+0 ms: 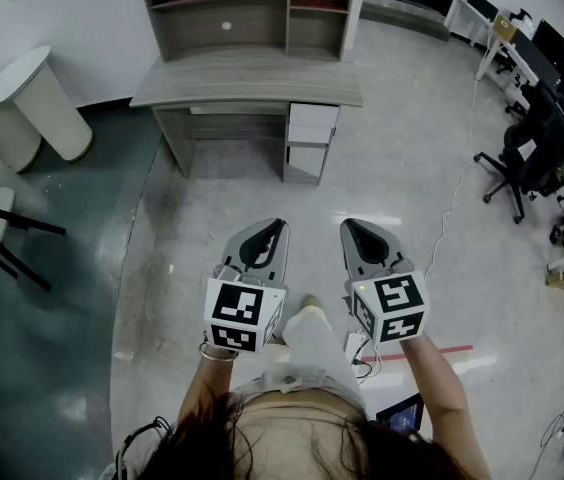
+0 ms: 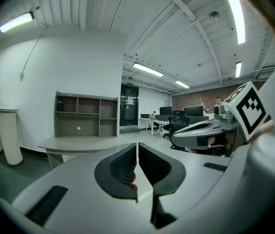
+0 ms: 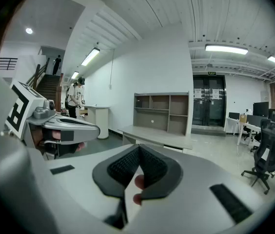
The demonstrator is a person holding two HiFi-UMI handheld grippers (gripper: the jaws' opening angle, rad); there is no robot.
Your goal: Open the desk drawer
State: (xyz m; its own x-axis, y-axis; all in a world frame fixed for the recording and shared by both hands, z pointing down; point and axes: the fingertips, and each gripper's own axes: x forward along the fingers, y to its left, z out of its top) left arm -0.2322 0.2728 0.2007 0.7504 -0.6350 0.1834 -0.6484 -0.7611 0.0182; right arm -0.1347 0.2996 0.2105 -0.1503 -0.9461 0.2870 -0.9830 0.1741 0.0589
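Black ribbed pads (image 2: 122,167) on the left gripper (image 1: 278,226) are pressed together with nothing between them. Right gripper (image 1: 348,225) is the same: jaws shut tip to tip, empty. That makes sense, since there's nothing in reach to grip.

Both grippers are held side by side, low in front of the person and tilted slightly down, noses aimed at the desk (image 1: 252,80). My read is a carry/approach posture, not a reach.

The desk is grey wood-look and well apart from both grippers, across bare floor. A shelf unit (image 1: 252,8) stands on the desk's back edge.

The target is the drawer stack (image 1: 312,136) under the desk's right end. Its white fronts all look flush, so I judge them closed. The handles are too small to make out, and I can't tell which drawer is meant.

Judgement: task not started. Next is to close the distance to the desk, then open one set of jaws before going for a drawer front. The right gripper lines up nearer the stack, so it's the likely candidate.

Watch the cable (image 1: 454,203) on the floor right of the desk. The office chairs (image 1: 522,158) sit further right, clear of the path.
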